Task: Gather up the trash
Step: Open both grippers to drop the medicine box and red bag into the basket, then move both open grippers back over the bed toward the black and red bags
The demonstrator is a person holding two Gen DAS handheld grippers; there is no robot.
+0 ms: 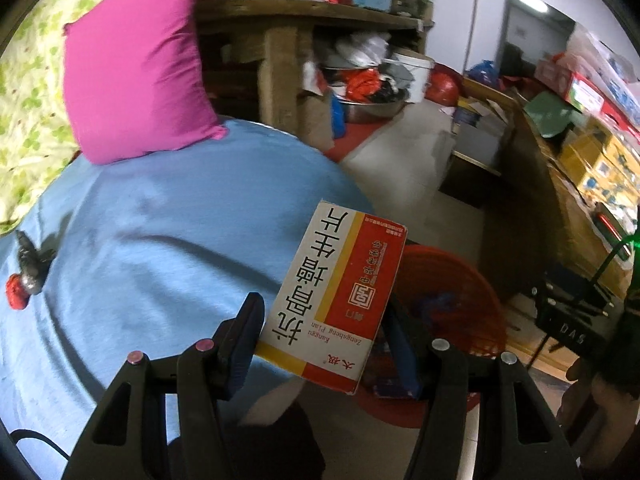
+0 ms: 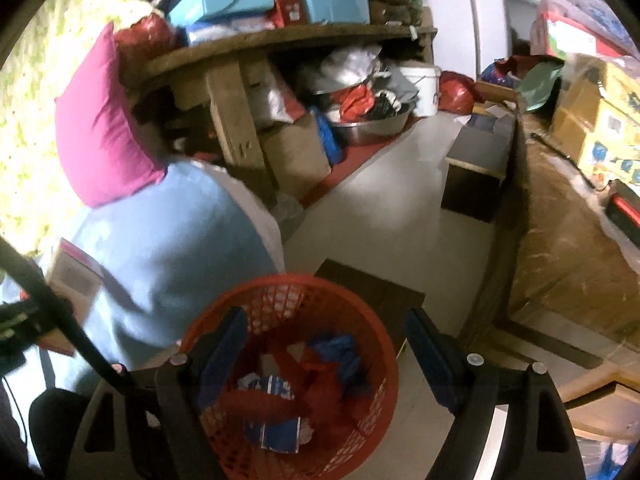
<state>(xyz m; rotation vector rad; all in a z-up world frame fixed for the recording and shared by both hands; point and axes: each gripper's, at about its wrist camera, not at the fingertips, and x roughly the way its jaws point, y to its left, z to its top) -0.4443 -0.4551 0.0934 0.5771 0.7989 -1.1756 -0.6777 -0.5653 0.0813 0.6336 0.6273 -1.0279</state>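
Observation:
My left gripper (image 1: 324, 320) is shut on a white, yellow and red medicine box (image 1: 336, 296) and holds it above the edge of the blue bed sheet (image 1: 160, 240), beside the red mesh trash basket (image 1: 452, 300). My right gripper (image 2: 324, 340) is open and empty, right above the red basket (image 2: 384, 392), which holds red, blue and white wrappers (image 2: 304, 384). The box and left gripper show dimly at the left edge of the right wrist view (image 2: 68, 280). A crumpled grey and red scrap (image 1: 26, 276) lies on the sheet at far left.
A magenta pillow (image 1: 136, 72) sits on the bed. A wooden table (image 1: 280, 52) with boxes and a metal basin (image 1: 372, 108) stands behind. A wooden counter (image 2: 568, 240) runs along the right. A dark low stool (image 2: 380, 292) stands past the basket.

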